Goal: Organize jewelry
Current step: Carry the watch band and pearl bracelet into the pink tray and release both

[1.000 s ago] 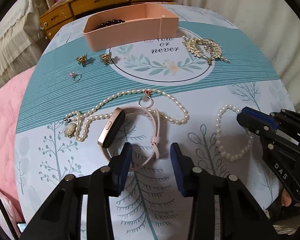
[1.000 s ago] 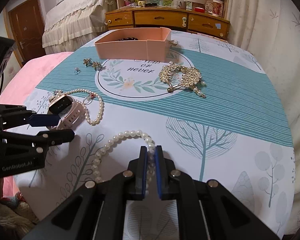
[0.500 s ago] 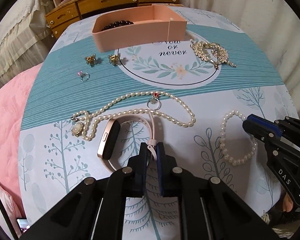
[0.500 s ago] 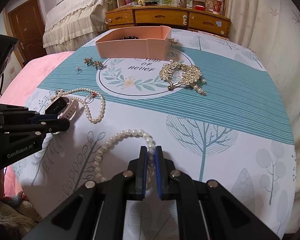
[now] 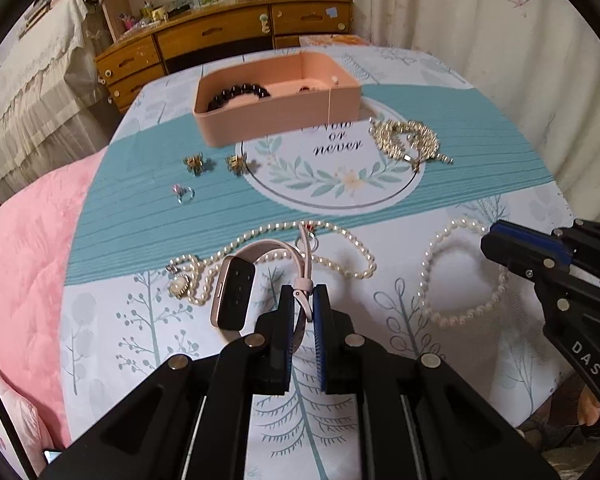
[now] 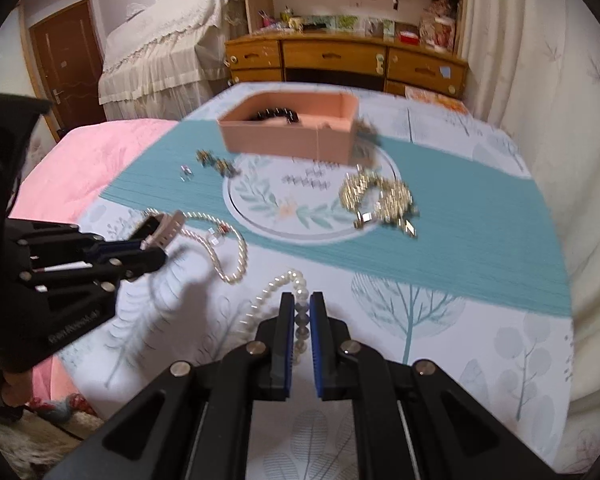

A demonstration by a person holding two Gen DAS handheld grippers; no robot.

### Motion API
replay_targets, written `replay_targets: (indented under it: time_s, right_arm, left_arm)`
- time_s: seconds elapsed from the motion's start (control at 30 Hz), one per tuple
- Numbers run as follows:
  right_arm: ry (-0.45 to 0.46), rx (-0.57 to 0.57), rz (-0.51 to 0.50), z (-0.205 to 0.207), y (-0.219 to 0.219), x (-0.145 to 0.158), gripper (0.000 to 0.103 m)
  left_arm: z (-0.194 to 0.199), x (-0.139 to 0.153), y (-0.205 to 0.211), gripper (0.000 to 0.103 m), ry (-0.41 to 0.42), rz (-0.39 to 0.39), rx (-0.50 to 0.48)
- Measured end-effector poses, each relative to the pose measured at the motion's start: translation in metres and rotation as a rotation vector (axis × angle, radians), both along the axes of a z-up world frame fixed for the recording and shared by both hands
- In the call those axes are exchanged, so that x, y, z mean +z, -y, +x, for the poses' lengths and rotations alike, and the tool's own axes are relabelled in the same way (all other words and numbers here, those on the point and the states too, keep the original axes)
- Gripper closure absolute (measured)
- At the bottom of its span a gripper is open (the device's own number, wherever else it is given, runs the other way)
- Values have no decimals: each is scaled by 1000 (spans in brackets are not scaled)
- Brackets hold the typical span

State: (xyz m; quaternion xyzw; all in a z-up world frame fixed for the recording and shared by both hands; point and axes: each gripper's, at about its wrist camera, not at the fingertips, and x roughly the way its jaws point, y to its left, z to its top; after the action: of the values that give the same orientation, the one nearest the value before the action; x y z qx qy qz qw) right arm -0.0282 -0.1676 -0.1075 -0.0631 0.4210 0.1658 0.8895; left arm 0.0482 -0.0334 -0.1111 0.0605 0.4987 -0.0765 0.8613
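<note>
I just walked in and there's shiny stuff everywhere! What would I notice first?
First, the two black grabbers: the left hand-held gripper pinches the pale pink strap of a smartwatch near the front, while the right hand-held gripper pinches a white pearl bracelet. Behind them, a sparkly gold necklace heap lies on the teal stripe, beside a peach-pink rectangular box holding black beads.
</note>
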Motion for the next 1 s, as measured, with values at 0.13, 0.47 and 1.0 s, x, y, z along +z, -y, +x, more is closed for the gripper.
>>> replay_targets:
  time_s: [0.13,0.47,1.0]
  right_arm:
    - [50,18,5,0,-6,25,96]
    - [174,44,27,17,-18,92,96]
    - [192,-3,85,98,-22,147,96]
  left_arm:
    - [2,15,-1,96,36,0,-2]
    - [15,65,-3,96,155,14,-3]
    - [95,139,-22,96,284,44,63]
